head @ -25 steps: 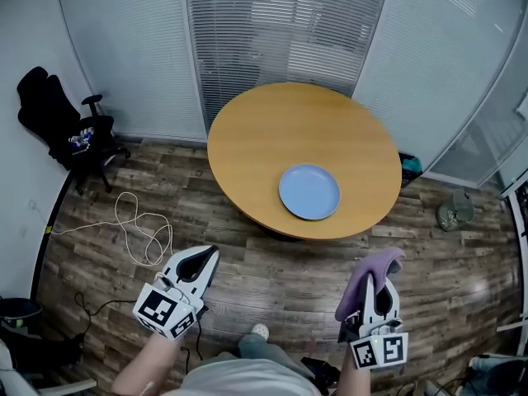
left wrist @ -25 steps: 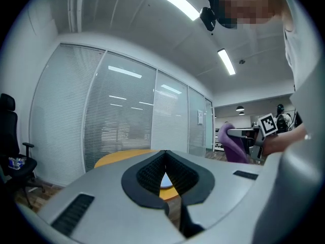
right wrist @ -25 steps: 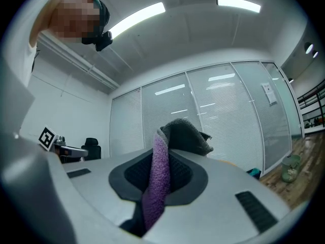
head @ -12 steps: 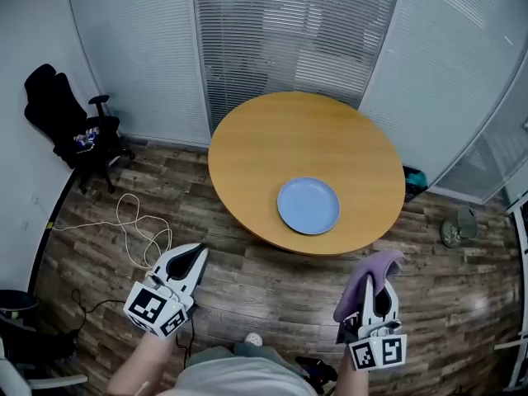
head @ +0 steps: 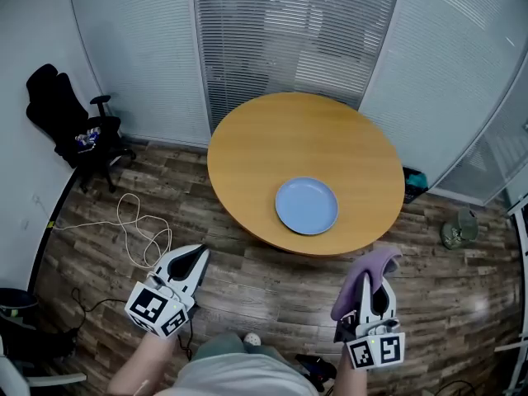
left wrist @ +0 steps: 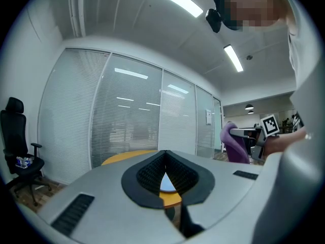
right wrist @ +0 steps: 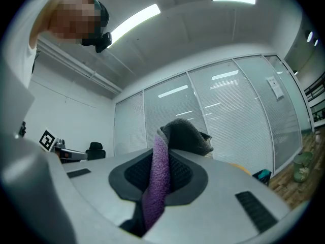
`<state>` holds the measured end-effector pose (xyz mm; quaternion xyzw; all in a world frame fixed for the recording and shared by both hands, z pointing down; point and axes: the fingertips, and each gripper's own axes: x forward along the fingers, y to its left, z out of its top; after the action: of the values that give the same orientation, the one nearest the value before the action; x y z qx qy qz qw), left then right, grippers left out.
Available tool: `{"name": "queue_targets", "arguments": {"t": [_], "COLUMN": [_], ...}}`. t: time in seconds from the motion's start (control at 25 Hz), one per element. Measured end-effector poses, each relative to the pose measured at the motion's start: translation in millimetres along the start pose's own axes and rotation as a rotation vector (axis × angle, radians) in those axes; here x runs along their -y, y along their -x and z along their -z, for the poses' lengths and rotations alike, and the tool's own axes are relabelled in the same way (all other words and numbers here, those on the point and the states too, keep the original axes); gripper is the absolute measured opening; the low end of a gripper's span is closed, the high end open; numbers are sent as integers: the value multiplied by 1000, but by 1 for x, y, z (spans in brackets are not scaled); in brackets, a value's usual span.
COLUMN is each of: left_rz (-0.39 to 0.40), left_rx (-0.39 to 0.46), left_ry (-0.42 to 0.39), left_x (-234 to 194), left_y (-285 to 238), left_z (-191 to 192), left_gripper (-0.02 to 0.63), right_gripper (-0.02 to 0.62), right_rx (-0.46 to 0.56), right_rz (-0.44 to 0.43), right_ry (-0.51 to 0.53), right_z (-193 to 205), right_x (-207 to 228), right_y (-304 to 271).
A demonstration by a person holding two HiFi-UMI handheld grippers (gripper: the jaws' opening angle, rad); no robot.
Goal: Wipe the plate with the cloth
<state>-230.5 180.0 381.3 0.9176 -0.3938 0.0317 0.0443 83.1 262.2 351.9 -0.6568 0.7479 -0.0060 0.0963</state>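
A light blue plate (head: 306, 205) lies near the front edge of a round wooden table (head: 272, 143). My right gripper (head: 373, 280) is held over the floor in front of the table's right side, shut on a purple cloth (head: 363, 276) that folds out of its jaws. The same purple cloth (right wrist: 161, 177) hangs between the pads in the right gripper view. My left gripper (head: 196, 258) is held over the floor at the lower left, jaws shut with nothing in them. In the left gripper view the left gripper (left wrist: 164, 173) frames a sliver of the plate (left wrist: 167, 184).
A black office chair (head: 70, 126) stands at the left wall. A white cable (head: 136, 229) lies looped on the wood floor. Glass partitions with blinds (head: 289, 31) stand behind the table. A green object (head: 456, 229) sits on the floor at right.
The view has shifted a little, so table and plate sit slightly lower and further left in frame. Both grippers hold much the same places, the cloth still gripped.
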Motion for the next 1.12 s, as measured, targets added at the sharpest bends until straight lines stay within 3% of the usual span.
{"name": "queue_targets", "arguments": {"t": [0.68,1.12], "left_rz": [28,93], "left_rx": [-3,-5], "left_ry": [-3,-8], "left_x": [15,26], "left_y": [-7,-34], "left_z": [0,-1], "left_gripper": [12,12], "right_gripper": [51,51], "right_rx": [13,25], "right_rz": [-15,35], "right_ry": [-8,11], "right_z": [-5,-13], "right_x": [-1,15], "right_y": [2,14]}}
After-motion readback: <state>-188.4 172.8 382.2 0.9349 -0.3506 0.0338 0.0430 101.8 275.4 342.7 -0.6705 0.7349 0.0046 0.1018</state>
